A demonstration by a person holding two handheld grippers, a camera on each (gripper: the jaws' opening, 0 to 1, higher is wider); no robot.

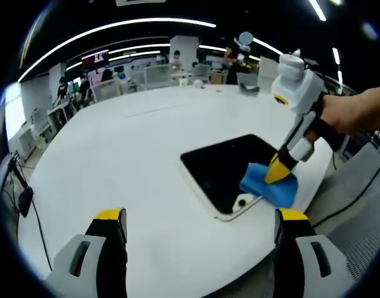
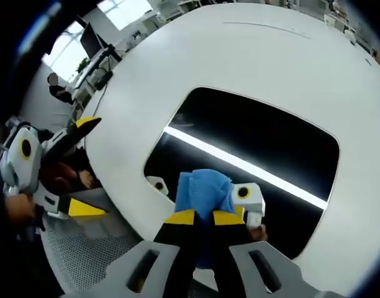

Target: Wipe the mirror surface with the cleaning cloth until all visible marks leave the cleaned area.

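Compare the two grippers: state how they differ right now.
The right gripper is shut on the blue cloth, pressing it onto the mirror; the left gripper is open and holds nothing. The right works over the mirror's edge; the left hangs above the bare white table. Both have yellow-tipped black jaws.

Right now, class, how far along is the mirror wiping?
Done: right gripper is shut on the blue cloth, pressing it on the mirror near one edge. In hand: wiping there. Left: the rest of the glass; marks too small to judge. Left gripper open, idle.
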